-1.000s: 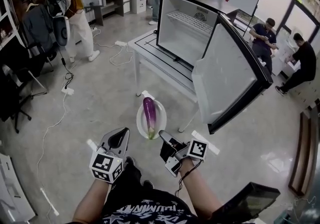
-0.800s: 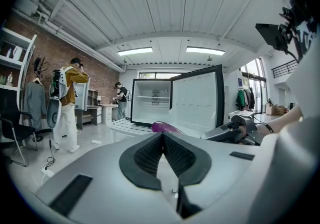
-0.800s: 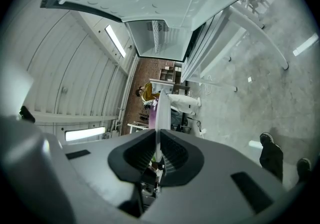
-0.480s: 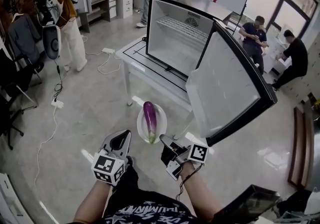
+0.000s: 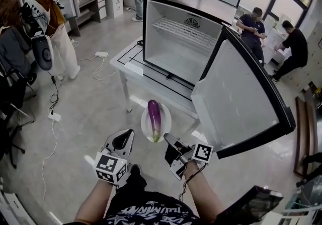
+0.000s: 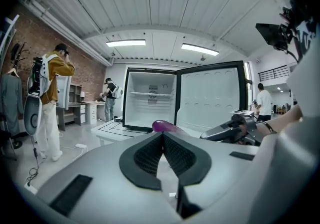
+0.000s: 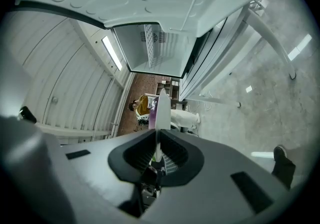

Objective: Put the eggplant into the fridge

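Eggplant (image 5: 154,117): glossy purple, long axis up-down at frame centre, green stem end lowest, rounded end toward the fridge (image 5: 177,43); lies on a round white plate (image 5: 146,127).
Plate: rim clamped in the right tongs (image 5: 168,139), above the smooth grey floor (image 5: 95,113).
Left tongs (image 5: 129,135): closed together, empty.
Fridge: white inside, door (image 5: 241,103) open, on a white tabletop (image 5: 132,59), upper centre.

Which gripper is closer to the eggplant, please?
Right. The right gripper grips the rim of the plate carrying the eggplant; the left gripper, shut and empty, sits left of the plate, apart from it.
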